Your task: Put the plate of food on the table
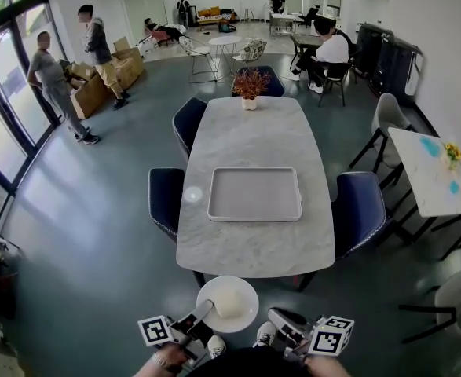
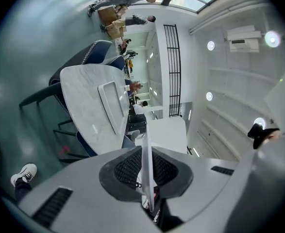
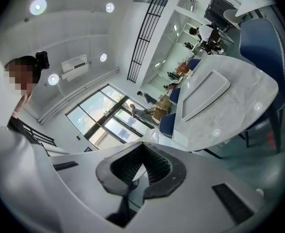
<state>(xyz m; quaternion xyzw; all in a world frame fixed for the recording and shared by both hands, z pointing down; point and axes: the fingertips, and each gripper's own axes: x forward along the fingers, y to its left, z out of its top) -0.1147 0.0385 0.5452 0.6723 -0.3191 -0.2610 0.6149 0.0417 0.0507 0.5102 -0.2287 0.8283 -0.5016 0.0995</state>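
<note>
Little is seen of the food [image 1: 228, 300] – a pale lump. The plate [image 1: 247, 311] is held between the grippers, short of the table [image 1: 254, 242] ahead. Its rim is pinched edge-on in the left gripper's [image 1: 201, 312] narrow jaws. The right gripper [image 1: 276, 316] is closed on a pale sliver – seemingly the opposite rim.

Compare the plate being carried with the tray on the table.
The plate is round; the tray is rectangular. The plate carries a pale lump of food; the tray is bare. The plate hangs short of the table, its rim clamped in the left gripper's jaws; the tray lies on it. Both are whitish.
</note>
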